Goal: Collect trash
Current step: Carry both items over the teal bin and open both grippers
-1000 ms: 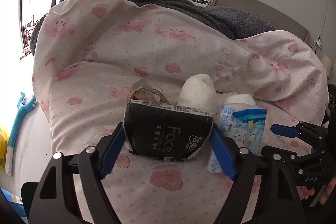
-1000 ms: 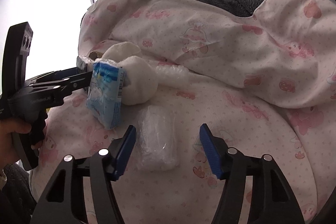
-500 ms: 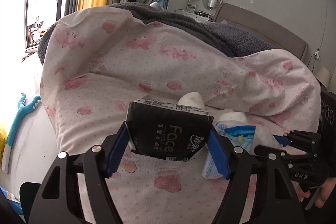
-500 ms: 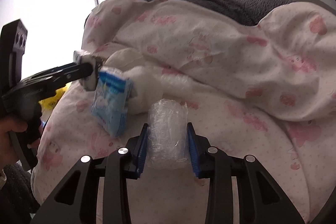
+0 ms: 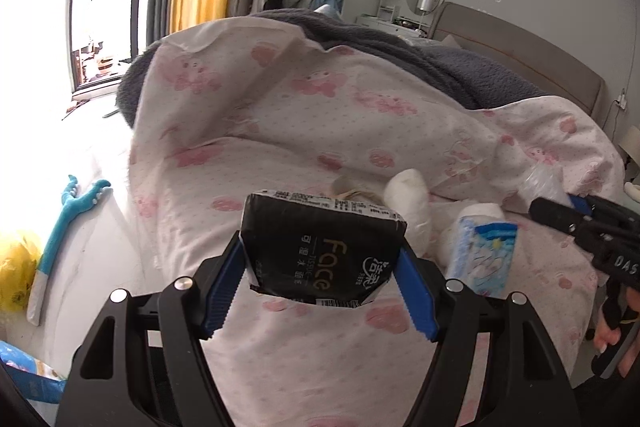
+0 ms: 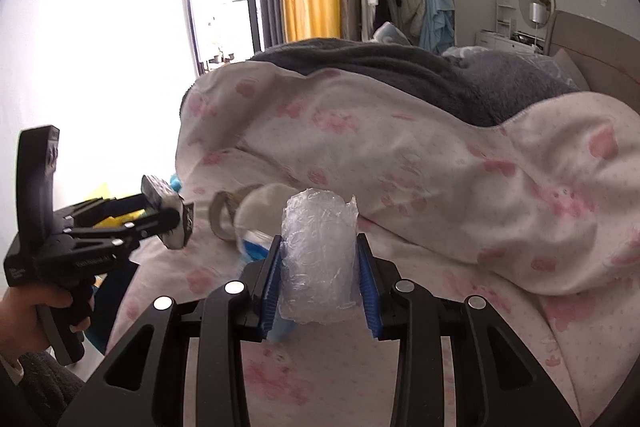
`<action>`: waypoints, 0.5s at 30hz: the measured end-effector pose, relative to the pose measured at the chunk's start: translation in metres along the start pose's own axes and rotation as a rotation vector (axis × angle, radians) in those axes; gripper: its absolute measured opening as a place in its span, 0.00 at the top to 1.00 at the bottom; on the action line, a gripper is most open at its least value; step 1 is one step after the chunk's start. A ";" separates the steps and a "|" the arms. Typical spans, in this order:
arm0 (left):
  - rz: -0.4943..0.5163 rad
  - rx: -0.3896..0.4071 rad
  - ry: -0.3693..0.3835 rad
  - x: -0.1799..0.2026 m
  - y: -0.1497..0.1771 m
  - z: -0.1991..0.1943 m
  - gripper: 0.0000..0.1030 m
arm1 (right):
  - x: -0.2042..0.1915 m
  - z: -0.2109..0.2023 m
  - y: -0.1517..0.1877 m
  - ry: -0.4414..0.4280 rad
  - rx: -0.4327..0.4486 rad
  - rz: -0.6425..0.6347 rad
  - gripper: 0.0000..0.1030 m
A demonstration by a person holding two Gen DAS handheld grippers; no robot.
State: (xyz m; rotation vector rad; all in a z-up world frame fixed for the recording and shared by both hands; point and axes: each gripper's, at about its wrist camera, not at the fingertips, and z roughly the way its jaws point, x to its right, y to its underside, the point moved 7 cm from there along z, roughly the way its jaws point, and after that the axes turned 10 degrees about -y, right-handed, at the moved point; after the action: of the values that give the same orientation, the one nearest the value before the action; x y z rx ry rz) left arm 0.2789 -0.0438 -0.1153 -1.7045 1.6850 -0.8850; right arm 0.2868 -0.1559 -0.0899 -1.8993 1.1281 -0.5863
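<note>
Right wrist: bubble wrap (image 6: pixel 318 259) hides blue packet (image 6: pixel 256 245).

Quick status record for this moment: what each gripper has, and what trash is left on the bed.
left gripper: shut on black tissue pack, lifted off the duvet
right gripper: shut on clear plastic wrap; jaws just closed on it
left on bed: blue tissue pack, white wad, tape roll
surface: pink-print duvet
</note>
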 end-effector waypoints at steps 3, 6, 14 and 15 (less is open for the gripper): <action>0.000 -0.025 -0.033 -0.016 0.006 0.001 0.28 | -0.016 0.004 -0.009 -0.032 0.020 -0.010 0.65; -0.001 -0.049 -0.056 -0.031 0.011 0.002 0.28 | -0.034 0.008 -0.015 -0.055 0.030 -0.024 0.65; 0.016 -0.126 -0.099 -0.063 0.031 0.004 0.28 | -0.083 0.030 -0.020 -0.122 -0.005 -0.061 0.65; 0.018 -0.133 -0.103 -0.066 0.033 0.005 0.28 | -0.090 0.032 -0.020 -0.129 -0.009 -0.065 0.65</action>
State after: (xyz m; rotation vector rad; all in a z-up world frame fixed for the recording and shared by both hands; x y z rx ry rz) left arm 0.2631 0.0206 -0.1481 -1.7865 1.7205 -0.6785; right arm 0.2761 -0.0589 -0.0894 -1.9584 0.9909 -0.4878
